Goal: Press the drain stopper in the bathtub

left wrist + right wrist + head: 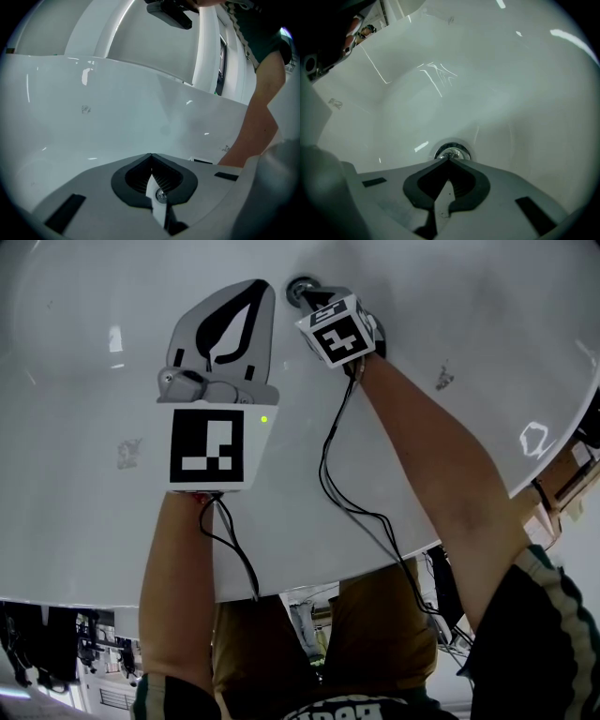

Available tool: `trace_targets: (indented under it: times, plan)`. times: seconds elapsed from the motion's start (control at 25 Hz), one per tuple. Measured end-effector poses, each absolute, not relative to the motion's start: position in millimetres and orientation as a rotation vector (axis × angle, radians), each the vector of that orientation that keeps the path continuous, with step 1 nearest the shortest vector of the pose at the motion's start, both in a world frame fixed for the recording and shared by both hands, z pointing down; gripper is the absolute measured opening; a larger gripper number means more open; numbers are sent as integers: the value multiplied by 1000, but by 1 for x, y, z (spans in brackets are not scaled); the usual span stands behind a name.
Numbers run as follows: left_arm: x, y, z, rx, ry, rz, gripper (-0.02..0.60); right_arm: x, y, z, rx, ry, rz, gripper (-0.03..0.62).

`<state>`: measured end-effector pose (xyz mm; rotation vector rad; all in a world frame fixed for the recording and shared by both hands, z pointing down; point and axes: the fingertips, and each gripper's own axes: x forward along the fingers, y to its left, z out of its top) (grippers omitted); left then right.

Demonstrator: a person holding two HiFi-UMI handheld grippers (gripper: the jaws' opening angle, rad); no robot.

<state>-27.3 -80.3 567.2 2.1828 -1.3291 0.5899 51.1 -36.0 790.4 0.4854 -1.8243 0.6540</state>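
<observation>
The white bathtub (450, 315) fills nearly the whole head view, its curved wall sweeping down to the rim along the bottom of the frame. Your two bare forearms reach in over that rim, the left one (173, 568) at lower left and the right one (441, 456) running up from the lower right, each trailed by a black cable (328, 465).

Your left hand-held gripper (261, 289) sits left of centre, its jaws pressed together with nothing between them, its tip pointing at the upper middle of the frame over bare tub. Your right hand-held gripper (449, 159) is at top centre, angled steeply down, jaws closed tip to tip and holding nothing.

The drain stopper (451, 152), a small shiny round disc, is at the tub bottom at the top centre of the head view. The closed tips of the right one sit right at its near edge.
</observation>
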Motion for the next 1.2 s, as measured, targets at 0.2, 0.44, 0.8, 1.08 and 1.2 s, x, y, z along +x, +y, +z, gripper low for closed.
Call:
trace_targets:
  times: [0.2,0.44,0.8,1.08,1.2]
  plan:
    - [-27,-78,569,2185,-1319,612,6,50,-35,790,484,-1836,647,11]
    - [-25,-79,569,2189,-1314,610,6,49,-37,790,497,-1849,657,10]
    - [-24,-77,570,2176,-1305,599,6,50,-36,790,524,-1862,719,10]
    - [-25,-75,567,2150,-1300,593,6,60,-31,779,518,-1880,779,9]
    - [-18,-76,562,2157,-1278,591,6,64,-34,769,530,-1893,810,11]
